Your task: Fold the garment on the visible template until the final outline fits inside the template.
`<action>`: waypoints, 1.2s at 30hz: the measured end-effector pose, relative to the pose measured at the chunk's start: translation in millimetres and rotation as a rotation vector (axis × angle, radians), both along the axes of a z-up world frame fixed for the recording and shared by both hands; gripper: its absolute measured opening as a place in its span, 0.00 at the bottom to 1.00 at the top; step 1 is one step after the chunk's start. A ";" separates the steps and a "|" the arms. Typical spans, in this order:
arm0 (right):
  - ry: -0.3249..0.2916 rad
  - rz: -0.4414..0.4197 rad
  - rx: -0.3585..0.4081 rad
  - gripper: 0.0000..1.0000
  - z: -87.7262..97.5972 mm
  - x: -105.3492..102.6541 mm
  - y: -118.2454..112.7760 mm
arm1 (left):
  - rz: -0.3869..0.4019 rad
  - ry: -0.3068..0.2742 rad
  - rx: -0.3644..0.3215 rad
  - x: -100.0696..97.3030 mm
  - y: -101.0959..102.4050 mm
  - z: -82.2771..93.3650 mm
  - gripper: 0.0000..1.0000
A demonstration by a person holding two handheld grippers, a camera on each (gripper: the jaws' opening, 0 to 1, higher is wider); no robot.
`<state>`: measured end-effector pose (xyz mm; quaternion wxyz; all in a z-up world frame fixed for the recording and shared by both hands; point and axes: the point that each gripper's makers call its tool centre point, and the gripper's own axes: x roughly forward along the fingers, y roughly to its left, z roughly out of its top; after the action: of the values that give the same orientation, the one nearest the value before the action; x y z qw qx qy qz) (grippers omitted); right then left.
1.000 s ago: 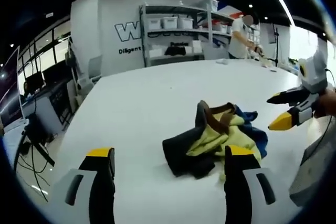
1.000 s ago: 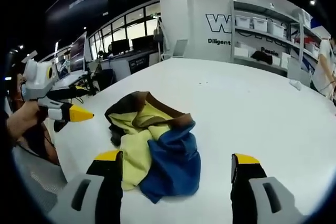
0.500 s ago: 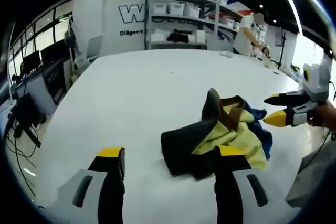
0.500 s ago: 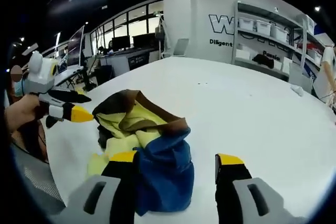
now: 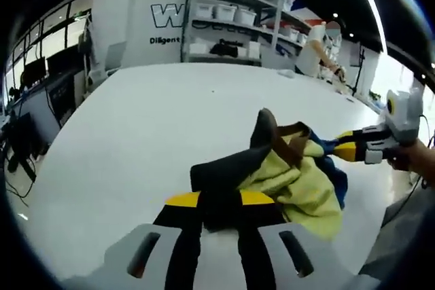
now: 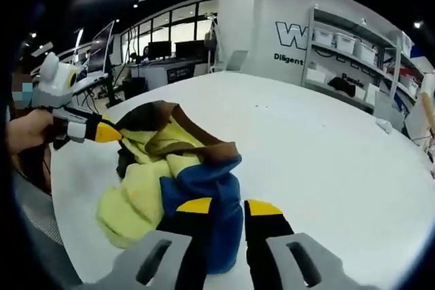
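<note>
The left gripper [image 5: 219,200] is nearly closed, pinching the black edge of one crumpled fleece garment of black, yellow, blue and brown patches [image 5: 285,174]. The right gripper [image 6: 221,206], its jaws nearly together, pinches the blue part. The garment lies bunched near the front edge of one wide white table [image 5: 156,120], nearest the person's hands. It looks soft, light and floppy; corners and hems seem the best holds. No template outline is discernible.
</note>
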<state>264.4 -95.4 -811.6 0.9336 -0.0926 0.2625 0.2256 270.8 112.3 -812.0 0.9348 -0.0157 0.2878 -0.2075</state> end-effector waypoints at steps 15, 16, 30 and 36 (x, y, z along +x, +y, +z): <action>-0.042 0.039 -0.017 0.00 5.9 0.5 4.1 | -0.004 -0.016 0.027 0.1 3.0 -0.2 0.00; -0.044 0.038 -0.021 0.00 6.4 0.3 3.5 | -0.003 -0.018 0.028 0.1 3.7 0.3 0.00; -0.127 -0.008 -0.067 0.00 40.0 8.0 -13.9 | 0.023 -0.074 0.033 3.1 15.6 21.8 0.00; -0.136 -0.026 -0.093 0.00 57.2 20.5 -22.5 | 0.034 -0.095 -0.007 9.9 19.4 46.0 0.00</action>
<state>284.9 -117.9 -754.4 0.9469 -0.1474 0.2096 0.1943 280.8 131.7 -766.0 0.9508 -0.0143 0.2421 -0.1929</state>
